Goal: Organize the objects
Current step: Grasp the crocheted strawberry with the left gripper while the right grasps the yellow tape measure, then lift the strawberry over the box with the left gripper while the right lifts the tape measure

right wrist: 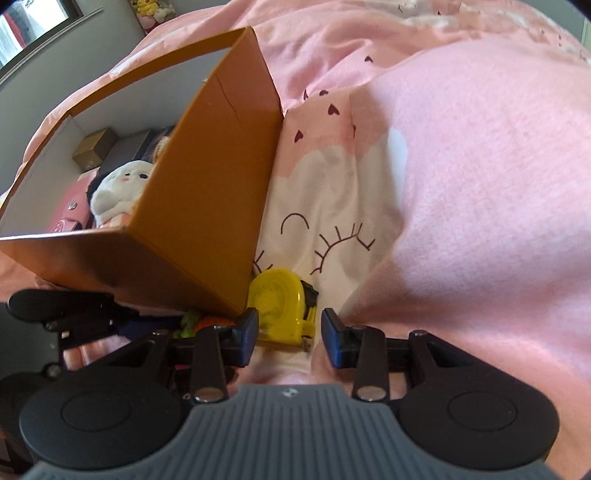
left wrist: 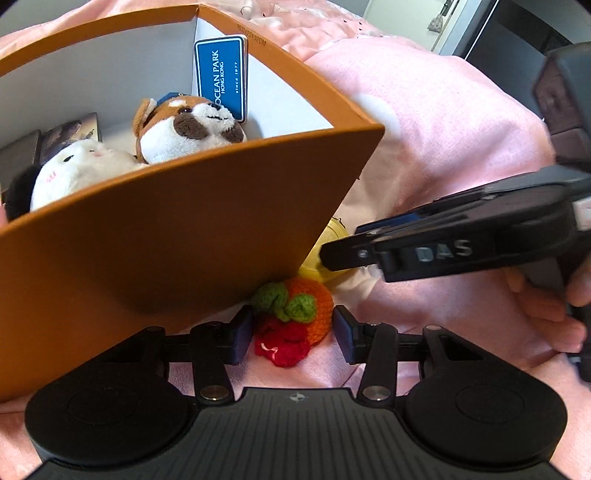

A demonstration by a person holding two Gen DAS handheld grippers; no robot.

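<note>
An orange cardboard box (left wrist: 177, 236) stands on the pink bed and also shows in the right wrist view (right wrist: 207, 206). Inside it lie a brown-and-white plush dog (left wrist: 188, 125), a white plush (left wrist: 74, 166) and a blue Ocean Park tag (left wrist: 221, 79). A crocheted orange, green and red toy (left wrist: 291, 317) lies by the box's corner, between the fingers of my open left gripper (left wrist: 293, 336). A yellow tape measure (right wrist: 280, 306) lies beside the box, just ahead of my open right gripper (right wrist: 289, 338). The right gripper (left wrist: 443, 243) reaches in from the right in the left wrist view.
A pink blanket (right wrist: 480, 184) covers the bed, with a white cloud-face print (right wrist: 332, 221) beside the box. Small dark and gold boxes (right wrist: 94, 147) and a pink case (right wrist: 72, 212) sit in the box's far part. A window (right wrist: 33, 22) is behind.
</note>
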